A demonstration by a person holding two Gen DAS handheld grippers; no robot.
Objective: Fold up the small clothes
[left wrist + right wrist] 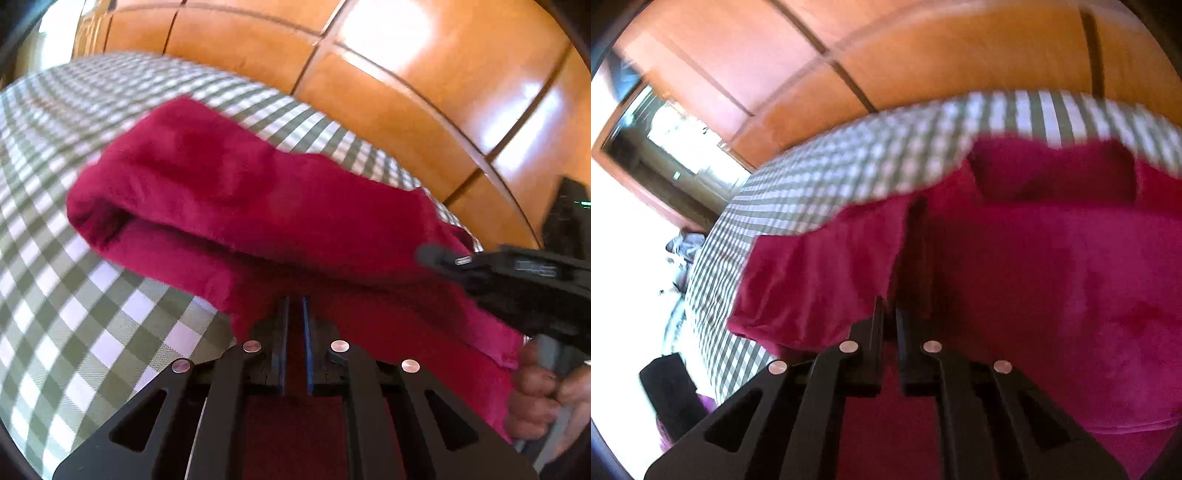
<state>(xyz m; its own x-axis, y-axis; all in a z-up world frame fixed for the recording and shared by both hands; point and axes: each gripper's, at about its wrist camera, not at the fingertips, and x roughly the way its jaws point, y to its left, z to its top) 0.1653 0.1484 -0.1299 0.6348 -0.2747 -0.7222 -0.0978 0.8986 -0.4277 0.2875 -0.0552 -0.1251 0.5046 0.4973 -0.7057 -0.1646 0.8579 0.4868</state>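
Observation:
A fuzzy red garment (240, 199) lies partly folded on a green-and-white checked tablecloth (74, 288). My left gripper (295, 306) is shut on the near edge of the red garment, which runs between its blue pads. My right gripper (889, 310) is shut on another edge of the same red garment (1052, 280); cloth hangs over and hides its fingertips. The right gripper also shows at the right in the left wrist view (436, 256), held by a hand, with the garment stretched between the two grippers.
Shiny orange floor tiles (388, 96) lie beyond the table's far edge. In the right wrist view a bright doorway (672, 129) is at the left and a dark object (670, 387) sits low beside the table edge.

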